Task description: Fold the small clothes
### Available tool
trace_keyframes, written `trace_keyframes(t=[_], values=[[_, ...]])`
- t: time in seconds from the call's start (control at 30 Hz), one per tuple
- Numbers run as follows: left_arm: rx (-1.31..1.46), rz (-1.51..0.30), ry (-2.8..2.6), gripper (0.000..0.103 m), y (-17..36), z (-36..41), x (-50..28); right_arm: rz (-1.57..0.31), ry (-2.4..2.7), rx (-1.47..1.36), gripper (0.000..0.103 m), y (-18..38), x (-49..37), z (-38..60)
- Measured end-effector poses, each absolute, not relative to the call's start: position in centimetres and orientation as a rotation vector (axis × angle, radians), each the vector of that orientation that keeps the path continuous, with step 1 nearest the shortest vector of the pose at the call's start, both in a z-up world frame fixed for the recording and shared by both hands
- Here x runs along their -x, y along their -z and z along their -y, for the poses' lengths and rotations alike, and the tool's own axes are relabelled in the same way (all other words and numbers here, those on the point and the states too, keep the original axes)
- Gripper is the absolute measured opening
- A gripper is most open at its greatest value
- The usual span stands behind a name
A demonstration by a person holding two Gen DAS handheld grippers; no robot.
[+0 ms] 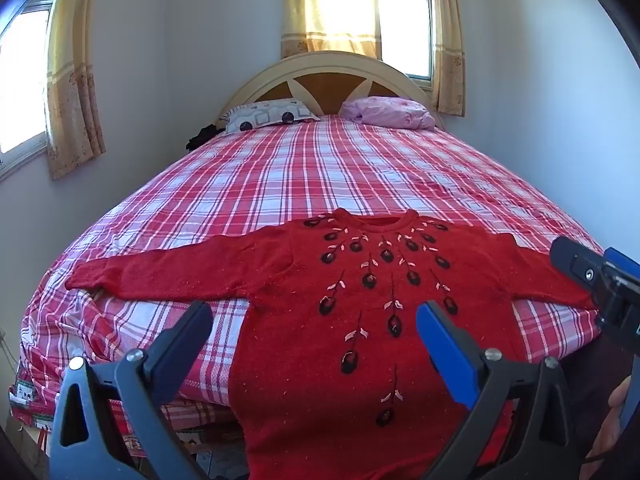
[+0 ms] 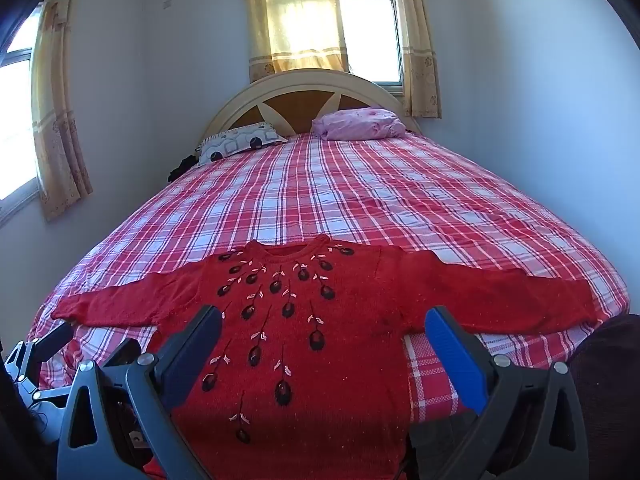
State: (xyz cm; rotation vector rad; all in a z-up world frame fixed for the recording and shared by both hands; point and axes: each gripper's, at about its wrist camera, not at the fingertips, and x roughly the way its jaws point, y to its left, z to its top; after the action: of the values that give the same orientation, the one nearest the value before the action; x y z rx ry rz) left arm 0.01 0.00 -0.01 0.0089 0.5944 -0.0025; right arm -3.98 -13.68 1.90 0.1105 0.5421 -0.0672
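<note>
Left wrist view: left gripper (image 1: pixel 314 316) hovers above the red sweater (image 1: pixel 360 292), jaws spread wide, nothing between them. Sweater lies flat, front up, on the near end of the plaid bed (image 1: pixel 320 168), sleeves spread sideways, hem hanging over the near edge. Right gripper (image 1: pixel 600 276) shows at the right edge.

Right wrist view: right gripper (image 2: pixel 322 326) hangs over the same sweater (image 2: pixel 360 300), jaws released and empty. Left gripper (image 2: pixel 44 354) appears lower left. Two pillows (image 2: pixel 356 124) rest against the headboard (image 2: pixel 304 88).
</note>
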Motion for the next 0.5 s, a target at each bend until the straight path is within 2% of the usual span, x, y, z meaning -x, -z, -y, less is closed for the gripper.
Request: trace_keyframes(t=[0.5], values=[[-0.005,-0.598,0.005,0.103,0.02,-0.15,-0.05,-0.555,0.075,-0.108,0.102,-1.61,3.79,13.59]])
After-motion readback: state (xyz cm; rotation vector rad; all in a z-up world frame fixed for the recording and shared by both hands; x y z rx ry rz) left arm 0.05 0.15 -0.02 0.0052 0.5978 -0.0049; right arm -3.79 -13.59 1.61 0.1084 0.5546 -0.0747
